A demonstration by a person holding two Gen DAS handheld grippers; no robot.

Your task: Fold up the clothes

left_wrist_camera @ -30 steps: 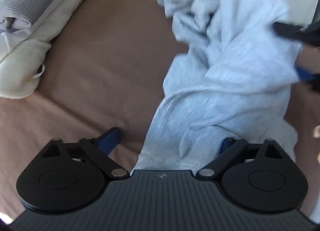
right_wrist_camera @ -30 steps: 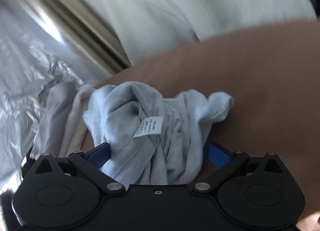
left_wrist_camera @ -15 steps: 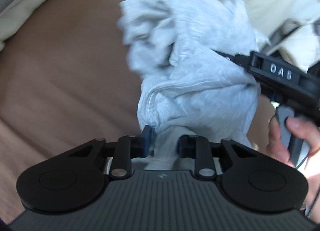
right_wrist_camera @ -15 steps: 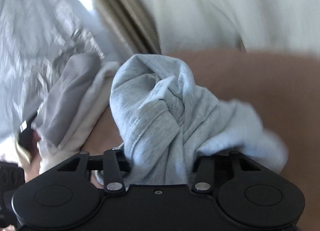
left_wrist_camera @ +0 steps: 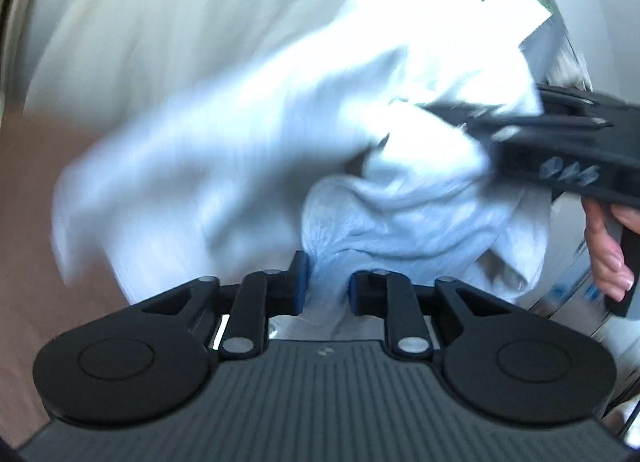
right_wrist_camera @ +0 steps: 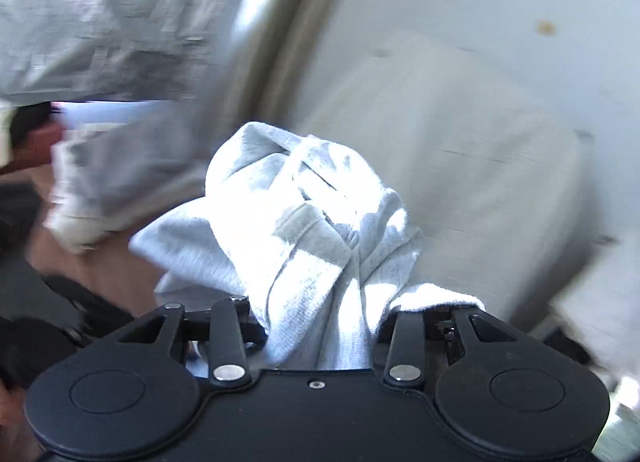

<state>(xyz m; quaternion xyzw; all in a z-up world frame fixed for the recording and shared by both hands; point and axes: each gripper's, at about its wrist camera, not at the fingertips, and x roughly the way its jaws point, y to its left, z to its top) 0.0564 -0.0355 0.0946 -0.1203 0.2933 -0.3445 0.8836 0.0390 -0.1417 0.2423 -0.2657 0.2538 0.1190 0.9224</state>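
1. Between the two blue pads of the left claw [left_wrist_camera: 325, 289], in the left wrist view, a bunch of the light grey garment [left_wrist_camera: 360, 189] is pinched. The jaws have just been closing, and cloth fills the narrow gap between them.
2. Above that grip the garment rises and fans out to the left in a broad, blurred sheet, hanging in front of a pale cloth backdrop [left_wrist_camera: 168, 21].
3. At the right edge of the same view the right claw [left_wrist_camera: 448, 117] reaches in from the side, its black body [left_wrist_camera: 576, 157] level. Its tip is buried in the upper folds of the garment. A hand [left_wrist_camera: 608, 250] grips its handle below.
4. A strip of brown bed cover [left_wrist_camera: 28, 201] shows at the left edge, below the hanging cloth.
5. Over in the right wrist view, the right claw [right_wrist_camera: 326, 326] is clamped on a thick twisted wad of the garment [right_wrist_camera: 304, 221], which stands up in a lump just ahead of the fingers and hides their pads.
6. Sunlight falls bright on the top folds of that lump.
7. Behind it lie a pale pillow [right_wrist_camera: 460, 165] on the right and a crinkled silver sheet [right_wrist_camera: 92, 17] at the upper left; both are blurred.
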